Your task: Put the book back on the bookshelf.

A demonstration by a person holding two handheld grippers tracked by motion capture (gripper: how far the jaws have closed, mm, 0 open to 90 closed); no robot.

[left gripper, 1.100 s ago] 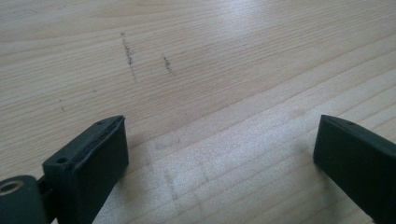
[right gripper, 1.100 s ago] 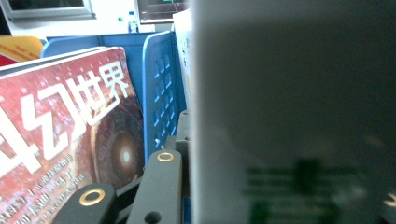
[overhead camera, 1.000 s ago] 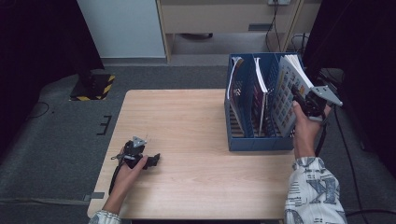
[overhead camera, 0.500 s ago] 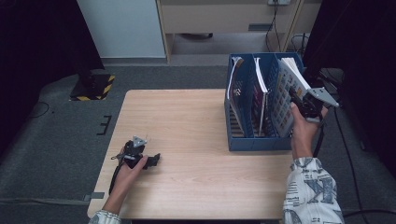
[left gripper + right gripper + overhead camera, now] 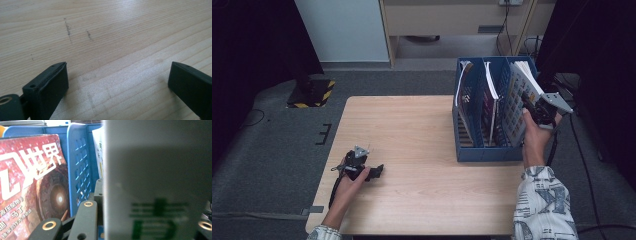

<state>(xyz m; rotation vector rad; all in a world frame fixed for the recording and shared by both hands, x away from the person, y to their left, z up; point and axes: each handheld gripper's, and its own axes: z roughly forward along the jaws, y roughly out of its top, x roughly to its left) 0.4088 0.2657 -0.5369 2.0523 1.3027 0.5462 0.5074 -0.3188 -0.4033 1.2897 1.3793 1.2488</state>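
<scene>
**Right gripper at the file rack; left gripper idle on the table**

Since the frame a second earlier I noted only a slight shift: the right gripper (image 5: 530,106) had settled a little lower against the white booklet (image 5: 523,95) in the rightmost compartment of the blue file rack (image 5: 486,152). The left gripper (image 5: 371,173) had not moved.

In the right gripper view the booklet (image 5: 155,182) stood directly in front of the camera, blurred, with a green printed mark low on its cover. It sat between the jaws, which appeared closed on it; the right jaw was mostly hidden behind it. To its left I saw a perforated blue divider (image 5: 81,167) and a red magazine (image 5: 30,185) bearing white Chinese characters in the neighbouring compartment.

From the high view the rack stood at the table's right edge, holding publications in all three slots, the booklet leaning to the right.

The left gripper lay low over the wooden table (image 5: 412,130) near its front left corner, held in the left hand (image 5: 349,177). In the left gripper view its jaws stood wide apart over bare wood (image 5: 112,50) with faint dark scuffs.
</scene>
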